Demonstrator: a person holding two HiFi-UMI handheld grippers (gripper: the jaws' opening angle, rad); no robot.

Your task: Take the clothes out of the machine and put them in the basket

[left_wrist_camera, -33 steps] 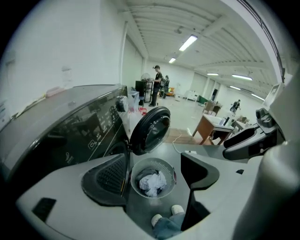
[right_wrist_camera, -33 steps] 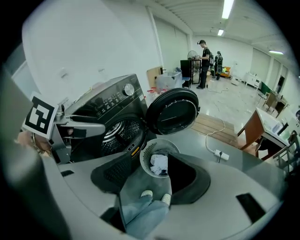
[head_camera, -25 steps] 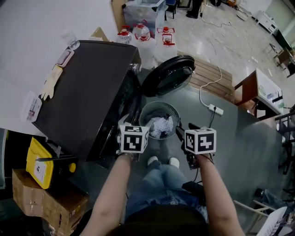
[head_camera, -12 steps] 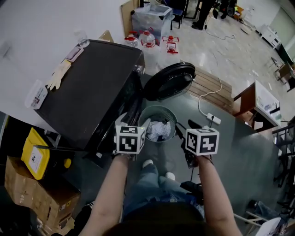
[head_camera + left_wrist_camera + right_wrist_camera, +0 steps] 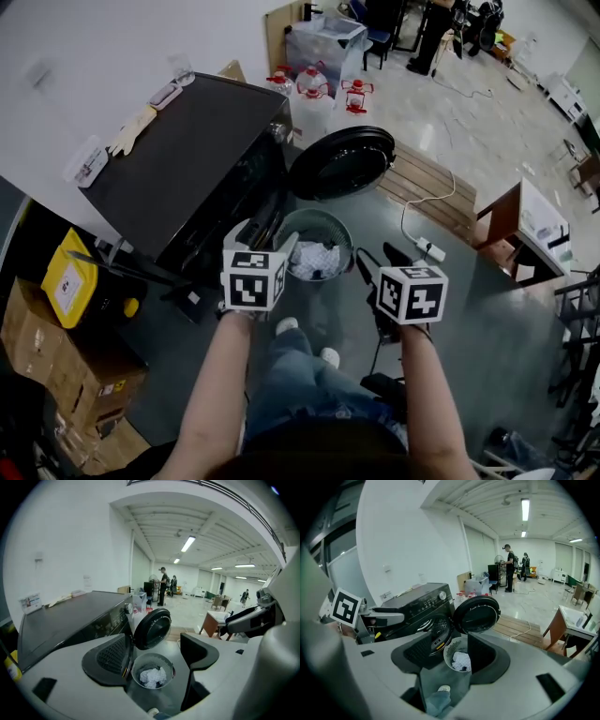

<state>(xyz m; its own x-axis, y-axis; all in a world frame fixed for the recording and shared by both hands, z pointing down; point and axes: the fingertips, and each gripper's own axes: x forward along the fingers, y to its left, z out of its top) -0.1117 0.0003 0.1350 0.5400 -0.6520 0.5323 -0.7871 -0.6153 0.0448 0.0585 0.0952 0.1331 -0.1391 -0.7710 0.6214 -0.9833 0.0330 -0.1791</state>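
Observation:
A black washing machine (image 5: 187, 159) stands at the left with its round door (image 5: 342, 164) swung open. In front of it on the floor sits a round mesh basket (image 5: 328, 223) with white clothes (image 5: 314, 261) inside. My left gripper (image 5: 262, 236) hangs over the basket's left rim, open and empty. My right gripper (image 5: 378, 262) is just right of the basket, also open with nothing between its fingers. In the left gripper view the basket (image 5: 136, 665) and clothes (image 5: 151, 677) show between the jaws. The right gripper view shows the basket (image 5: 449, 649), clothes (image 5: 461, 660) and the drum opening (image 5: 436, 630).
Water jugs with red caps (image 5: 314, 84) stand behind the machine. A wooden pallet (image 5: 427, 183), a power strip (image 5: 431, 248) and a wooden desk (image 5: 525, 225) lie to the right. A yellow container (image 5: 66, 281) and cardboard boxes (image 5: 56, 366) sit at the left. People stand far back.
Both grippers have risen over the basket, jaws unchanged. The head view has pulled back and swung, so the machine and basket sit higher in the picture.

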